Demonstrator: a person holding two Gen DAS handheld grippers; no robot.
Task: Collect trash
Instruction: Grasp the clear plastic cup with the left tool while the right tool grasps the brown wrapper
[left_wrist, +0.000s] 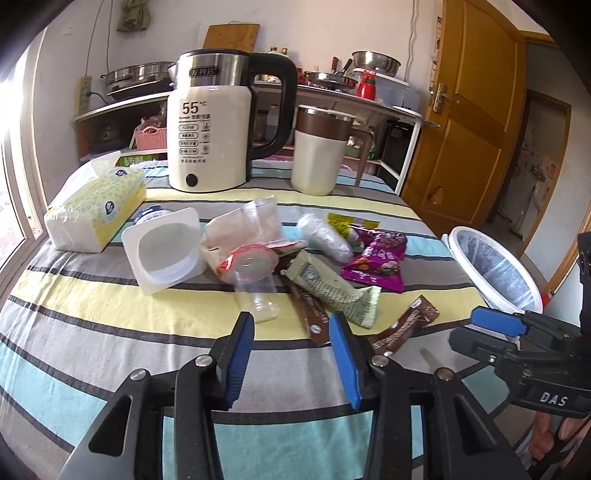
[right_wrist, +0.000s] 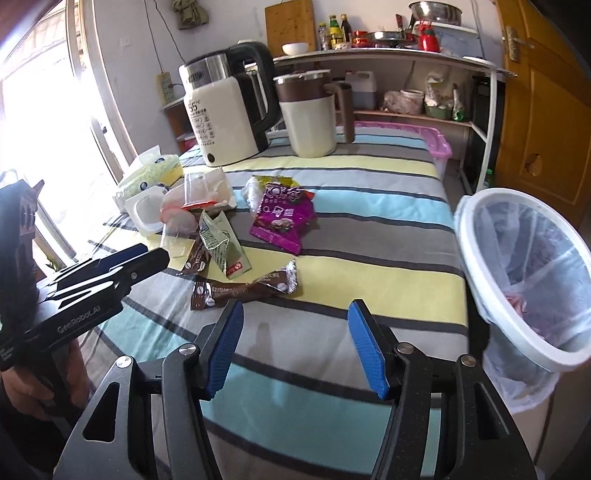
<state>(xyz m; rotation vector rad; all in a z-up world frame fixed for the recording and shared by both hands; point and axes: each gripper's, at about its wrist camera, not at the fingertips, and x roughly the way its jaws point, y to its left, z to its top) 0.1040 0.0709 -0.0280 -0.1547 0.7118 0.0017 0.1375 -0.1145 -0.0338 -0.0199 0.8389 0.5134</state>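
Trash lies in a heap on the striped table: a white yogurt tub (left_wrist: 162, 251) (right_wrist: 146, 214), a clear plastic cup (left_wrist: 255, 288), a green wrapper (left_wrist: 332, 291) (right_wrist: 219, 243), brown wrappers (left_wrist: 402, 328) (right_wrist: 243, 290) and a purple snack bag (left_wrist: 376, 264) (right_wrist: 282, 218). My left gripper (left_wrist: 291, 325) is open and empty, just short of the brown and green wrappers. My right gripper (right_wrist: 295, 314) is open and empty, just behind a brown wrapper. The white trash bin (right_wrist: 524, 280) (left_wrist: 491, 269) with a plastic liner stands off the table's right edge.
A kettle (left_wrist: 210, 125) and a cream mug (left_wrist: 319, 151) stand at the table's far side. A tissue pack (left_wrist: 96, 210) lies at far left. A pink bin (right_wrist: 439, 144) sits beyond the table. A shelf with kitchenware and a wooden door (left_wrist: 469, 110) are behind.
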